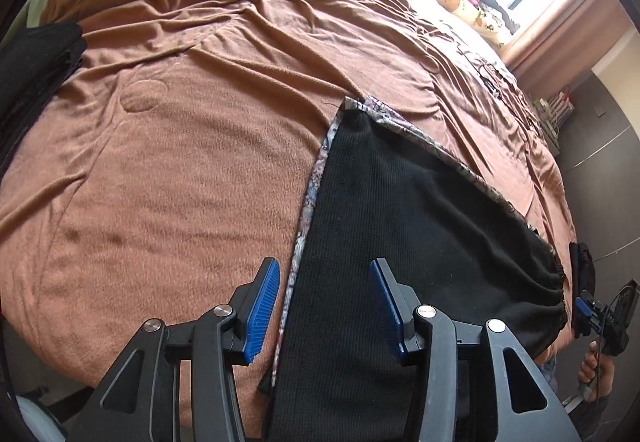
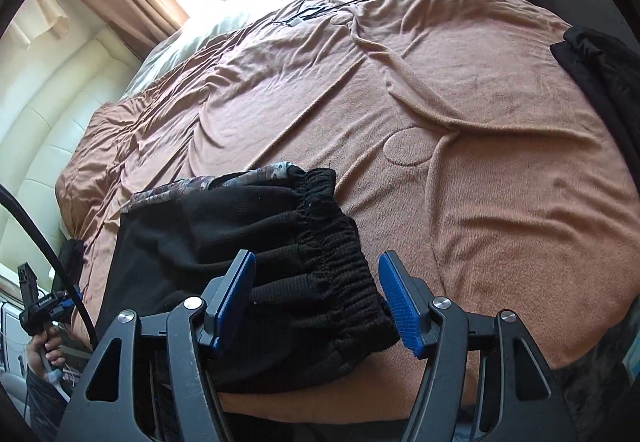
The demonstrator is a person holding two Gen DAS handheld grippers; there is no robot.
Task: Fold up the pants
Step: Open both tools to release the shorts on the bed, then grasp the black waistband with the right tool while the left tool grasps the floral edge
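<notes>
Rumpled brown bedspread [image 1: 168, 169] carries folded black pants [image 1: 400, 226] beneath both spread, empty grippers, left gripper [image 1: 324, 306] and right gripper [image 2: 316, 298].

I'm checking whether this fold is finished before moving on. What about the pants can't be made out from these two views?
- Near end of the pants: left wrist view, hidden behind the left gripper and cut by the bottom edge.
- Layers underneath: both views show only the top black layer and a patterned edge.
- Lower corner of the waistband: right wrist view, hidden behind the right gripper.
</notes>
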